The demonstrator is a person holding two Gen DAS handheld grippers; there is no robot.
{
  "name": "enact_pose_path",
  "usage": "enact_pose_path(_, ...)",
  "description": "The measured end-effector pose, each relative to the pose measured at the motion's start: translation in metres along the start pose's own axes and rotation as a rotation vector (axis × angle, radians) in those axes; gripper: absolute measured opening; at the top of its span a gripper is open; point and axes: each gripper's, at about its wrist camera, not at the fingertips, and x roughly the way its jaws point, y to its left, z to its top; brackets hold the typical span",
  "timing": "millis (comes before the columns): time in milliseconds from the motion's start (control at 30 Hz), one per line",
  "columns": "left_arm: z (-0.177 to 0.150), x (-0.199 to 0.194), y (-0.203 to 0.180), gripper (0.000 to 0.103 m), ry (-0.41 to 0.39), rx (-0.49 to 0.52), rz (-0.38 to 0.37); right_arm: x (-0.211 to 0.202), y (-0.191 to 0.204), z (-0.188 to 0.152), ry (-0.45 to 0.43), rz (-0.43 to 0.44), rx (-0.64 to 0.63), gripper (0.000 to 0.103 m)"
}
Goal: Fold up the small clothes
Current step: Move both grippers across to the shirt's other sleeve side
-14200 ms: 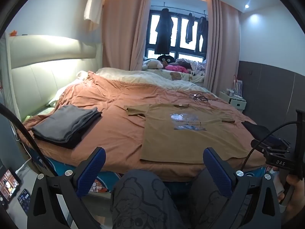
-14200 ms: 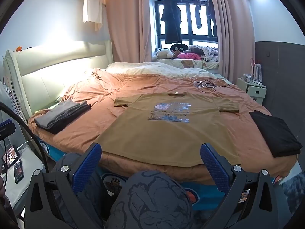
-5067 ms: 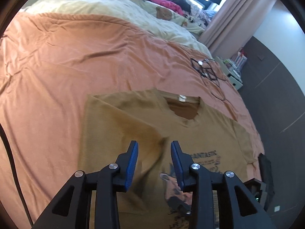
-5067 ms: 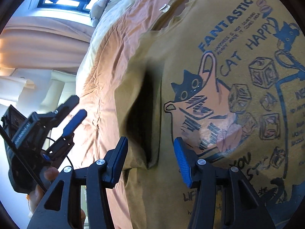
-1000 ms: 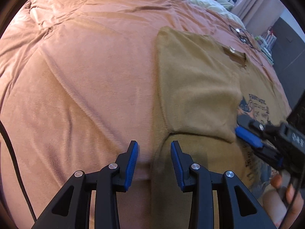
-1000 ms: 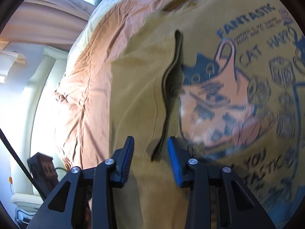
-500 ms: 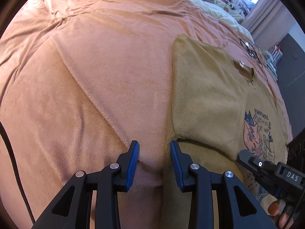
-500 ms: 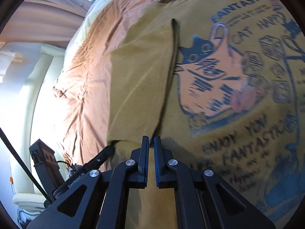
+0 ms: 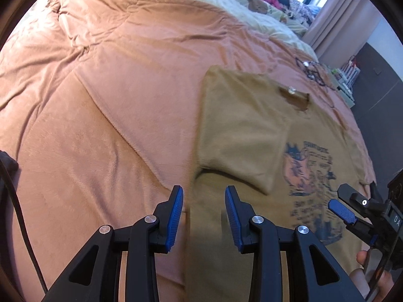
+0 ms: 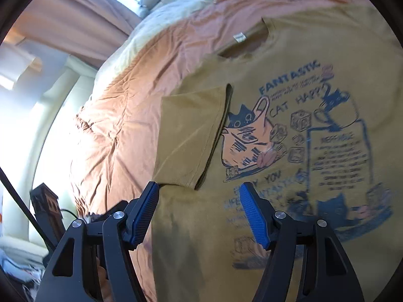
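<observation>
sleeve (image 10: 194, 136) folded in on the t-shirt (image 9: 252, 130), flat on the bed (image 9: 100, 88). right gripper (image 10: 199, 214) just sprung wide, empty; left gripper (image 9: 204, 219) half-spread, seemingly clear of cloth. best to pinch side edge next, keeping the fold line straight.

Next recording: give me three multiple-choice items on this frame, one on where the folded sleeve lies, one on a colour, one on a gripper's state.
1. The folded sleeve lies:
A. across the T-shirt front
B. spread out on the blanket
C. off the bed

2. The blanket is:
A. grey
B. salmon-orange
C. white

3. The right gripper is:
A. shut on the collar
B. shut on nothing
C. open, holding nothing

Answers: 1 A, its hem lies beside the cat print; 2 B, salmon-orange cloth surrounds the shirt; 3 C, its jaws have just opened and the shirt lies flat beneath.
</observation>
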Motion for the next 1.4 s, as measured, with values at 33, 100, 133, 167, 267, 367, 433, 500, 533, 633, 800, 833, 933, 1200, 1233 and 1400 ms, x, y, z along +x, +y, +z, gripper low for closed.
enact_pose_path(33, -0.001, -0.005, -0.004, 0.037, -0.004, 0.008, -0.005, -0.008, -0.003, -0.001, -0.007, -0.010, -0.009, 0.065)
enact_pose_path(100, -0.004, -0.014, -0.014, 0.038, -0.009, 0.027, -0.014, -0.029, -0.004, -0.005, -0.038, -0.020, -0.025, 0.067)
enact_pose_path(133, -0.006, -0.019, -0.018, 0.039, -0.012, 0.036, -0.017, -0.041, -0.005, -0.005, -0.058, -0.022, -0.032, 0.073)
enact_pose_path(167, -0.008, -0.025, -0.022, 0.043, -0.016, 0.044, -0.020, -0.051, -0.008, -0.005, -0.073, -0.026, -0.038, 0.075)
enact_pose_path(267, -0.017, -0.044, -0.035, 0.057, -0.040, 0.073, -0.030, -0.080, -0.011, -0.008, -0.106, -0.047, -0.049, 0.078)
enact_pose_path(367, -0.027, -0.064, -0.048, 0.063, -0.062, 0.105, -0.040, -0.109, -0.011, -0.016, -0.130, -0.067, -0.069, 0.079)
enact_pose_path(433, -0.032, -0.074, -0.054, 0.065, -0.070, 0.113, -0.047, -0.128, -0.009, -0.020, -0.154, -0.104, -0.097, 0.080)
enact_pose_path(500, -0.039, -0.086, -0.060, 0.066, -0.074, 0.117, -0.054, -0.150, -0.008, -0.024, -0.180, -0.170, -0.117, 0.080)
enact_pose_path(533, -0.041, -0.091, -0.063, 0.066, -0.075, 0.121, -0.057, -0.158, -0.008, -0.027, -0.185, -0.177, -0.113, 0.080)
enact_pose_path(633, -0.050, -0.110, -0.072, 0.066, -0.091, 0.142, -0.065, -0.185, -0.007, -0.036, -0.201, -0.187, -0.118, 0.080)
enact_pose_path(800, -0.060, -0.143, -0.084, 0.068, -0.125, 0.148, -0.091, -0.225, -0.009, -0.046, -0.227, -0.233, -0.132, 0.080)
enact_pose_path(833, -0.061, -0.148, -0.086, 0.068, -0.131, 0.150, -0.091, -0.231, -0.008, -0.049, -0.234, -0.240, -0.133, 0.080)
enact_pose_path(933, -0.065, -0.164, -0.096, 0.069, -0.151, 0.159, -0.101, -0.246, -0.003, -0.051, -0.246, -0.246, -0.139, 0.081)
enact_pose_path(1200, -0.068, -0.193, -0.134, 0.079, -0.198, 0.195, -0.097, -0.266, -0.006, -0.049, -0.269, -0.287, -0.195, 0.092)
enact_pose_path(1233, -0.066, -0.193, -0.139, 0.079, -0.199, 0.193, -0.098, -0.268, -0.009, -0.048, -0.273, -0.282, -0.195, 0.096)
enact_pose_path(1400, -0.064, -0.193, -0.168, 0.079, -0.201, 0.211, -0.080, -0.273, -0.039, -0.042, -0.273, -0.253, -0.185, 0.102)
